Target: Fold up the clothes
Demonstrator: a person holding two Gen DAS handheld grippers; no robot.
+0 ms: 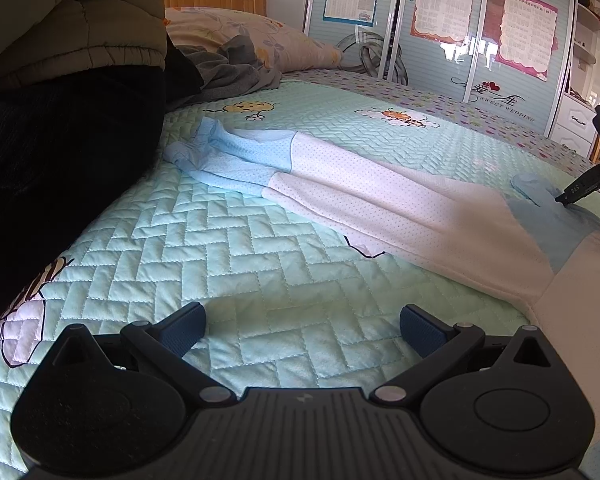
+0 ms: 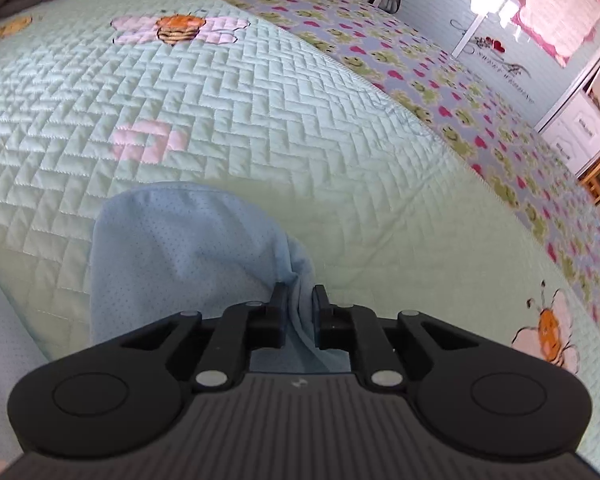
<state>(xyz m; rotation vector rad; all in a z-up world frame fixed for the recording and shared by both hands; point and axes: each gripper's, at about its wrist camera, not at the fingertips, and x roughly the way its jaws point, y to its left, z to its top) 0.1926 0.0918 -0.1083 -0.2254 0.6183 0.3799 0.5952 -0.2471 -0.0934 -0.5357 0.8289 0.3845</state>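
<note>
A white and pale-blue mesh garment (image 1: 380,200) lies stretched out on the bed's mint quilted bedspread (image 1: 236,264). Its long axis runs diagonally across the left wrist view, from a bunched blue end beside the person's dark trousers (image 1: 60,168) at upper left to a blue sleeve (image 1: 548,204) at far right.

The right claw (image 2: 300,300) has that sleeve. In its own camera the 2 fingers (image 2: 278,300) stand nearly together with a fold of blue fabric pinched between them, and the rest of the sleeve bulges ahead and to the left over the bedspread. In the left wrist view the same tool shows only as a dark shape at the right edge, touching the blue cloth.

The left claw (image 1: 302,328) hangs wide open over bare quilt and holds nothing. The garment lies ahead of it and to its right, its near edge close but not touching the pads (image 1: 184,328).

The right hand is therefore the nearer one, already at the garment's end. I judge that the coming fold turns on carrying the held sleeve inward, across the white body and roughly square to the long axis. The left claw would have to reach forward to pin or lift the near edge. The thin mesh could slip from so narrow a pinch.
</note>
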